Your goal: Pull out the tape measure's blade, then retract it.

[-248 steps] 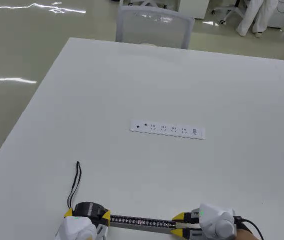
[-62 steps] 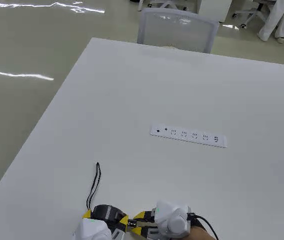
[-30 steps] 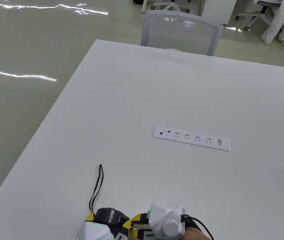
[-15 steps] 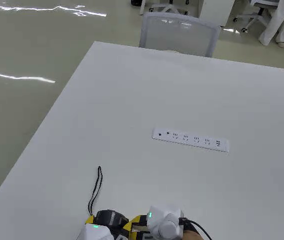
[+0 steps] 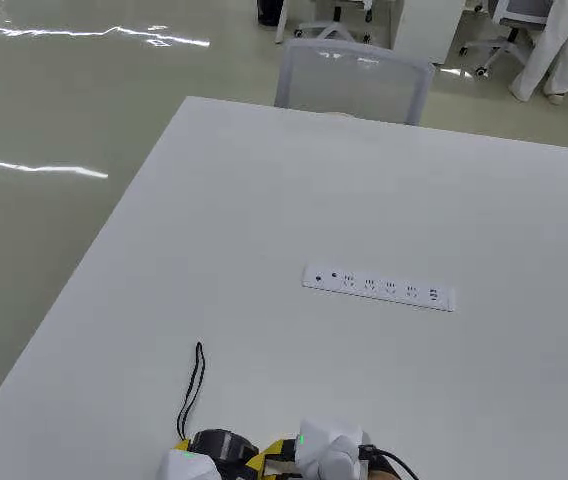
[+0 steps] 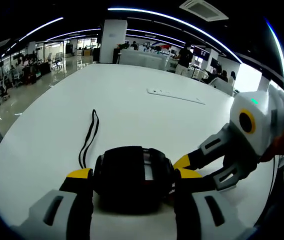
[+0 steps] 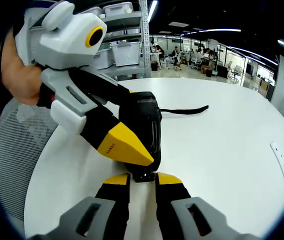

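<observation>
The black tape measure [image 6: 127,167] lies on the white table [image 5: 264,220], and my left gripper [image 6: 133,173] is shut on its case from both sides. Its black wrist strap [image 6: 88,137] trails away across the table. My right gripper [image 7: 143,179] is shut on the blade's end hook [image 7: 143,175], right against the case [image 7: 144,125], with almost no blade showing. In the head view, the tape measure [image 5: 222,441] and both grippers sit close together at the table's near edge, the left gripper [image 5: 214,456] beside the right gripper [image 5: 272,458].
A white power strip [image 5: 378,288] lies in the middle of the table. A grey mesh chair [image 5: 352,72] stands at the far edge. The table's left edge [image 5: 84,270] drops to a glossy floor. A person stands at the far right [image 5: 554,40].
Eight seconds ago a long stretch of blade ran between the grippers; now the right gripper is against the case and the blade is back in. Over the last second only the view shifted.
</observation>
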